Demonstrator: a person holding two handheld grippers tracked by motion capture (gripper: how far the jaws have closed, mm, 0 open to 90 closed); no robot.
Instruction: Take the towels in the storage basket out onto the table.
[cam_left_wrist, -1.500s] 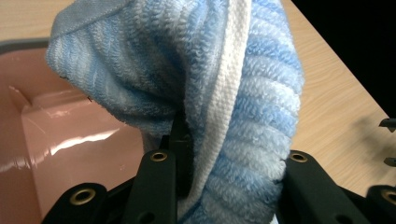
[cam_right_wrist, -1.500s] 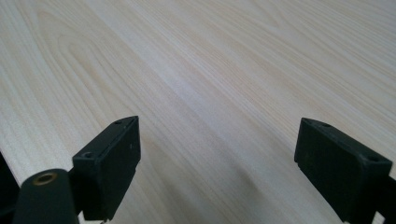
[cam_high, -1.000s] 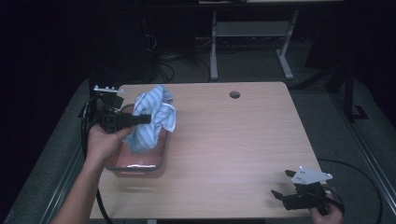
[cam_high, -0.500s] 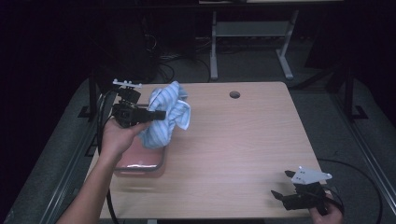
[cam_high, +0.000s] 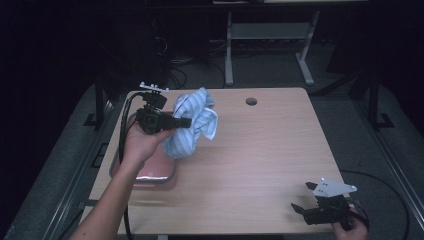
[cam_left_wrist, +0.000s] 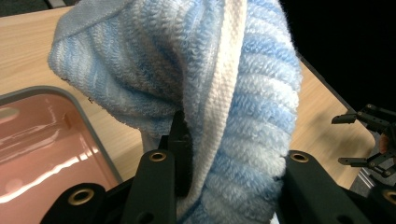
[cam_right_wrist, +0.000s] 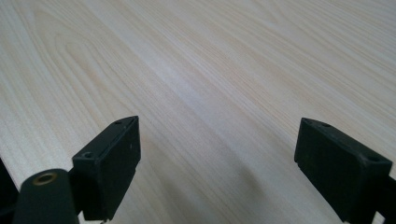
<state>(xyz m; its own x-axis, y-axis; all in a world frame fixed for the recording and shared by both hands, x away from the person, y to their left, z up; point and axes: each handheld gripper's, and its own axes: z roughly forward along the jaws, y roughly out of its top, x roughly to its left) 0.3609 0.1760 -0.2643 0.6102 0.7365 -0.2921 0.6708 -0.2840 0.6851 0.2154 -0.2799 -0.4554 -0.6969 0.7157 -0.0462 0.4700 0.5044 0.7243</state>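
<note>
One towel (cam_high: 192, 125) hangs in the air over the left side of the bench (cam_high: 260, 150), a bunched lump of soft terry cloth striped pale blue and white. In the left gripper view its looped pile (cam_left_wrist: 205, 93) stands out in ridges, with a flatter woven white band running down the middle fold. The left tongs (cam_high: 186, 122) are pinching it, the cloth squeezed between the two black jaws and spilling over them on both sides. The left hand (cam_high: 140, 145) holds that tool just above a single tray (cam_high: 150, 172), a shallow rounded rectangle with a grey rim and a glossy pinkish floor that throws back the light (cam_left_wrist: 42, 140). The lower end of the towel hangs near the tray's right edge; I cannot tell whether it touches.

The bench is a pale wood-grain board with a smooth matt face and one round hole (cam_high: 251, 101) near its far edge. At the near right corner the right tongs (cam_high: 300, 212) sit low over the bare wood, their two blocky black jaws spread wide with nothing between them (cam_right_wrist: 217, 172).
</note>
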